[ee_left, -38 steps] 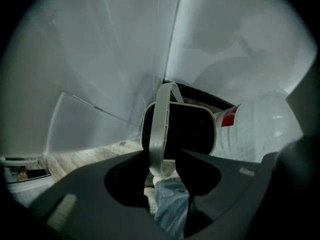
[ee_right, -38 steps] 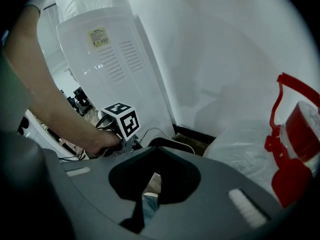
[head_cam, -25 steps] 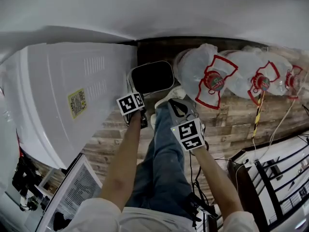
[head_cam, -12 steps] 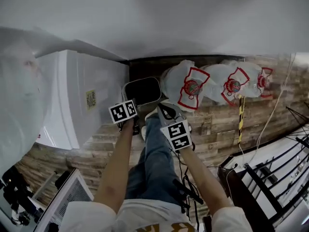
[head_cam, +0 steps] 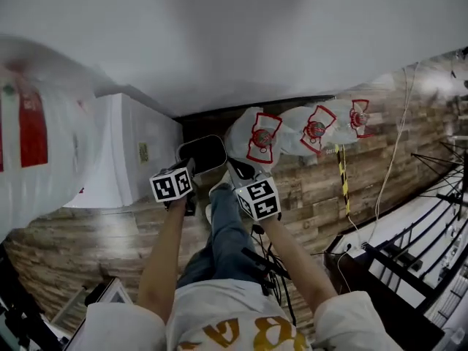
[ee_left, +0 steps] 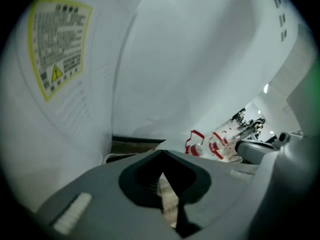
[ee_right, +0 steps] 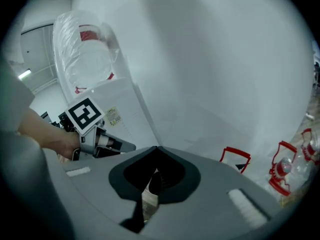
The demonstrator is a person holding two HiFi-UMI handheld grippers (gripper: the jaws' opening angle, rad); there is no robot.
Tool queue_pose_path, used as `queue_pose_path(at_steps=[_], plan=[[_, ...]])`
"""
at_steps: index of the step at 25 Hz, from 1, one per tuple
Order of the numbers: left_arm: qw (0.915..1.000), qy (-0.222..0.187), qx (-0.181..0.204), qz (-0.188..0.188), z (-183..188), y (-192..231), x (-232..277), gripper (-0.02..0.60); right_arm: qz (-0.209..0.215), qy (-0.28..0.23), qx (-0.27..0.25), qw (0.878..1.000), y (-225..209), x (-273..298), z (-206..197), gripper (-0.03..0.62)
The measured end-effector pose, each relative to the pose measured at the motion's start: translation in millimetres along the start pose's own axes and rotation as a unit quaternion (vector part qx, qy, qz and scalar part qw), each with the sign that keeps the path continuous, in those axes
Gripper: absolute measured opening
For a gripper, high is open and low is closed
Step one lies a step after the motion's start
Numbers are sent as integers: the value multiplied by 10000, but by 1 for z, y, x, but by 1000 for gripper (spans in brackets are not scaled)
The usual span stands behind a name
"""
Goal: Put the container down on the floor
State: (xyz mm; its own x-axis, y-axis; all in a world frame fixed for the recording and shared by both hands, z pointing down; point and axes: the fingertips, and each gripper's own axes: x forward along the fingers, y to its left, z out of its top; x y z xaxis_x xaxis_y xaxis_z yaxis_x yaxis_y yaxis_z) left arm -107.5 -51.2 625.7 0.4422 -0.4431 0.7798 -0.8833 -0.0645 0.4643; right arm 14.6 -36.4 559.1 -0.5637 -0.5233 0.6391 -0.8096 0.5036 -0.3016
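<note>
Head view, looking down: the container (head_cam: 205, 154) sits on the wood floor (head_cam: 88, 232), just above the middle of the frame. It is dark inside with a pale rim and stands against the wall (head_cam: 241, 42). The white unit (head_cam: 128, 152) is just left of it and the jugs (head_cam: 256, 136) with red handles are just right of it.

My left claw (ee_left: 162, 153) is pressed together. The tips meet at a point with nothing caught between them, and only floor shows through the gap behind them. It points at the white unit, whose yellow-edged label (ee_left: 55, 44) fills the upper left of its view. In the head view this claw sits at the container's lower left edge, and I can't tell whether it touches the rim.

My right claw (ee_right: 157, 148) is pressed together too. Its tips are closed on nothing, with floor and something dark showing through the opening behind them. Its view catches my left hand (ee_right: 60, 144) and the marker cube (ee_right: 85, 113) at middle left, with a clear bag (ee_right: 85, 49) with red print above them. In the head view this claw sits just below the nearest jug, lower right of the container. My jeans leg (head_cam: 223, 225) runs between the two arms.
</note>
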Motion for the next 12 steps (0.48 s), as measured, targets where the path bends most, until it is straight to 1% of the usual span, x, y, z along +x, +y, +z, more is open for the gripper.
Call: queue_pose_path(at_steps=[2, 3, 5, 7, 9, 12], plan=[[9988, -291, 145, -353, 15, -24, -21, 0, -16, -116, 151, 9998, 1, -17, 11, 28], [9979, -395, 154, -496, 19, -34, -31, 0, 4, -153, 255, 9996, 3, -25, 15, 28], [9961, -543, 189, -663, 26, -50, -54, 0, 28, -221, 309, 9993, 10, -41, 23, 28], [9929, -729, 428, -841, 36, -73, -78, 0, 16, -338, 210, 9992, 17, -58, 37, 28], [9865, -960, 751, -1091, 44, -103, -103, 0, -21, -489, 147, 9987, 23, -80, 51, 28], [9800, -1194, 992, -1241, 43, -127, -141, 0, -138, -563, -76, 9983, 37, -110, 59, 28]])
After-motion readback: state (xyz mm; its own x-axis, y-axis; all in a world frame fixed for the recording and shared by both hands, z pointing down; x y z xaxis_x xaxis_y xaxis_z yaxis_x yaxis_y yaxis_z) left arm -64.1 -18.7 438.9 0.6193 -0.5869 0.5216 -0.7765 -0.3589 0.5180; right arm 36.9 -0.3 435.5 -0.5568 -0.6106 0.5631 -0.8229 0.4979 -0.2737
